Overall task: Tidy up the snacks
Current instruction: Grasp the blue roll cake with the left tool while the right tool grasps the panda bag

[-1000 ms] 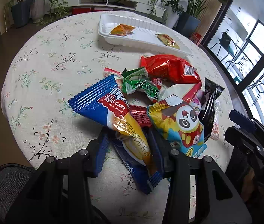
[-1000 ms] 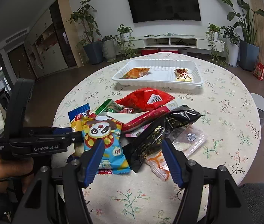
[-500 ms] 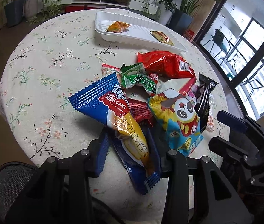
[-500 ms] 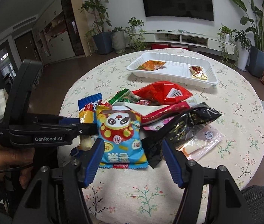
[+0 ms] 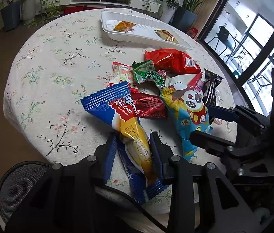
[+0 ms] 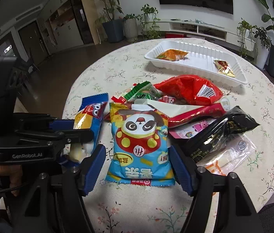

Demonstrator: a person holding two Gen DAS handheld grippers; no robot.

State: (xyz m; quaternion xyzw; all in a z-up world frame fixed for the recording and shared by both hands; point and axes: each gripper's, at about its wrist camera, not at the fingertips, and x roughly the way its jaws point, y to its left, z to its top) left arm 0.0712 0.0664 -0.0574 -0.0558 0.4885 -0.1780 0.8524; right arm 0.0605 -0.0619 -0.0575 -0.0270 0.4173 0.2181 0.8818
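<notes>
A pile of snack packets lies on the round floral table [image 5: 63,62]. My left gripper [image 5: 134,155] is shut on the blue roll cake packet [image 5: 121,114], which also shows in the right wrist view [image 6: 88,120]. My right gripper [image 6: 137,167] is open, its fingers on either side of the panda snack bag [image 6: 139,141], which also shows in the left wrist view [image 5: 189,112]. A white tray [image 5: 146,33] at the far side holds an orange packet [image 5: 124,26] and a gold packet [image 5: 166,36].
A red bag [image 6: 189,89], a green packet [image 6: 142,93], a black packet [image 6: 220,134] and a clear packet [image 6: 232,157] lie in the pile. A mesh chair [image 5: 18,182] stands by the near table edge. Potted plants and a TV shelf stand behind.
My right gripper has moved left and forward until its fingers straddle the panda bag. My left gripper stays shut on the roll cake packet, drawn slightly back.
</notes>
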